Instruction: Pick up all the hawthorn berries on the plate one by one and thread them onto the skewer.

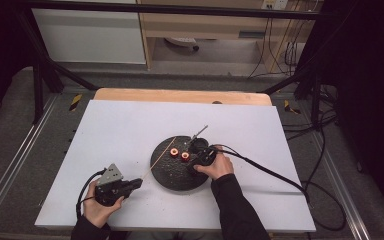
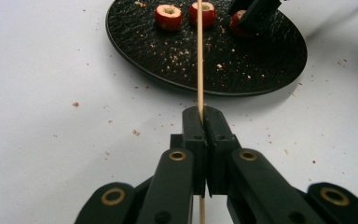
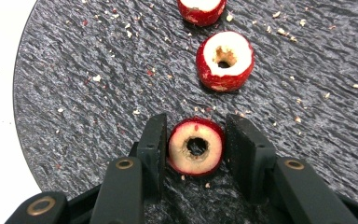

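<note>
The left tool, held low and level over the counter, is clamped on a thin wooden stick pointing ahead over the black plate. The right tool, angled down, seems closed against a cored red fruit piece; two more lie beyond it.

White table lies open left of the plate; a skewer crosses its rim

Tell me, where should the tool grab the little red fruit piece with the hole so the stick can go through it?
Grip the cored fruit piece on its round red skin, one jaw on each side, coming from above. Its hole faces up, so side jaws leave it free for the skewer. The right tool already brackets it that way on the black plate, while the left tool pinches the skewer.
</note>
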Tool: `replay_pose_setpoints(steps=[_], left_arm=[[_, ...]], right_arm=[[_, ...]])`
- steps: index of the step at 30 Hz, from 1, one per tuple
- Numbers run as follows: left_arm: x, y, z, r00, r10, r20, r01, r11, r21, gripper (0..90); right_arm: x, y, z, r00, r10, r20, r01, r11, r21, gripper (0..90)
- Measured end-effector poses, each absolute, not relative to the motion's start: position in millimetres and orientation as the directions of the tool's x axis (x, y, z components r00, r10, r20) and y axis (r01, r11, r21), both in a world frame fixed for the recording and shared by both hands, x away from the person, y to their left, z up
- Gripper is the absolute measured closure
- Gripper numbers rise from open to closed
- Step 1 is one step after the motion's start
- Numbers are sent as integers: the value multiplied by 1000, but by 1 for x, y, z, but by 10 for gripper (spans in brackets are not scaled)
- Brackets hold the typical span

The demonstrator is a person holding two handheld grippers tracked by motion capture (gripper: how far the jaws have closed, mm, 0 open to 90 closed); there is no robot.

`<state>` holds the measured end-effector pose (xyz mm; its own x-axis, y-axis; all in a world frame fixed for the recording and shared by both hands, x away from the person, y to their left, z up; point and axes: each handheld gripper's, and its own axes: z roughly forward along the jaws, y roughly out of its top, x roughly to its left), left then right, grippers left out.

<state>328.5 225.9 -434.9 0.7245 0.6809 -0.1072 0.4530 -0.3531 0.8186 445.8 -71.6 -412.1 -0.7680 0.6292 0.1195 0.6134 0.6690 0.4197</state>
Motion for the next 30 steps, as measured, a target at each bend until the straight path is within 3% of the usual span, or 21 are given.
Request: replay_pose_setpoints(steps=[15,30], left_arm=[[327,226,-434,722,684,-100,444,-349,825,883],[326,224,-433,714,694,-98,440,-335,834,883]], right_arm=[[439,-79,-394,-733,659,170,645,593,481,610],[429,-90,-376,-718,669,194,612,474,633,611]])
